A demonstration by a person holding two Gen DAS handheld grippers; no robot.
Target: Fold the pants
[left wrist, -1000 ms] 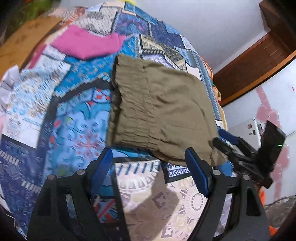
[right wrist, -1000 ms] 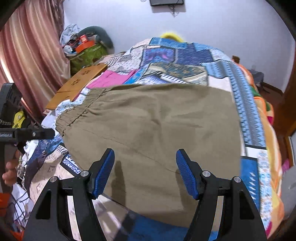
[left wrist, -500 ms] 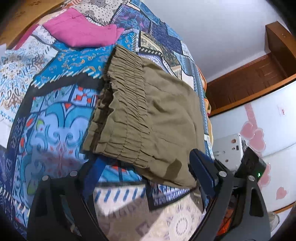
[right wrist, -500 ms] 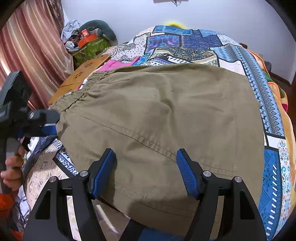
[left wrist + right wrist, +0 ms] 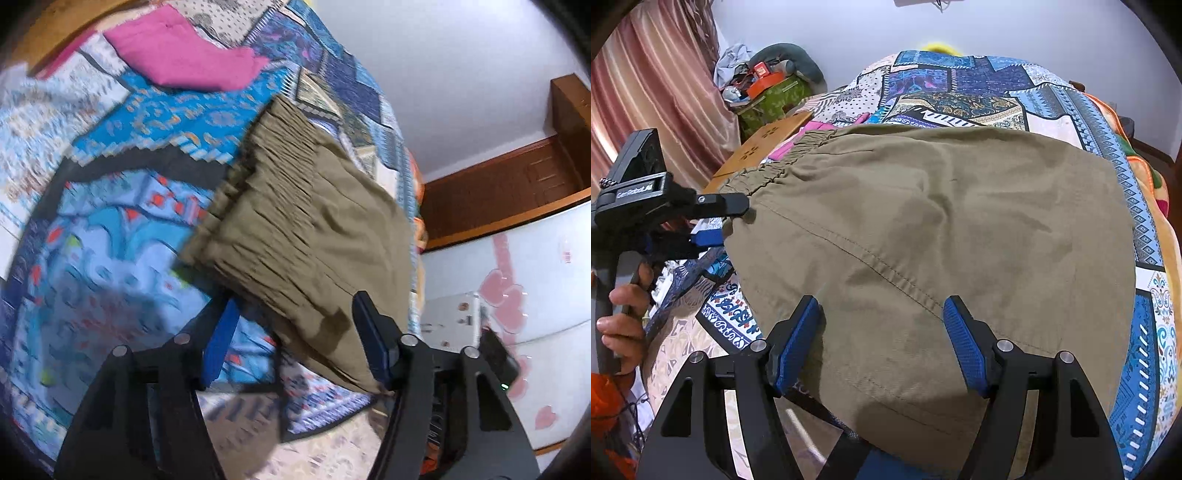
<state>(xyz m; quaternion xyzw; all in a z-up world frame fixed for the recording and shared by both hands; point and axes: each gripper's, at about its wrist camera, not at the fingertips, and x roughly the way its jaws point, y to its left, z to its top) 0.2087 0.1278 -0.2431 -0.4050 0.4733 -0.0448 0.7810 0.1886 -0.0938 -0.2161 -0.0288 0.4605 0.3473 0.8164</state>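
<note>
At the pants' (image 5: 306, 236) near corner the left tongs (image 5: 295, 343) have closed in — both tongs gape, right tongs (image 5: 882, 339) likewise nearer.

the pants (image 5: 923, 236) lay on the bedspread (image 5: 1145, 332) ahead of the right gripper (image 5: 882, 343), the left gripper (image 5: 716, 218) at their left edge.

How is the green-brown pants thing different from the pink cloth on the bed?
The pants are olive; the pink cloth is bright magenta. The pants have a bunched, wrinkly waistband, while the pink cloth looks smooth. The pants lie near the bed's edge, with the left gripper and right gripper open around their border; the pink cloth lies farther back with no gripper near it. Both are folded and rest on the patchwork bedspread.
</note>
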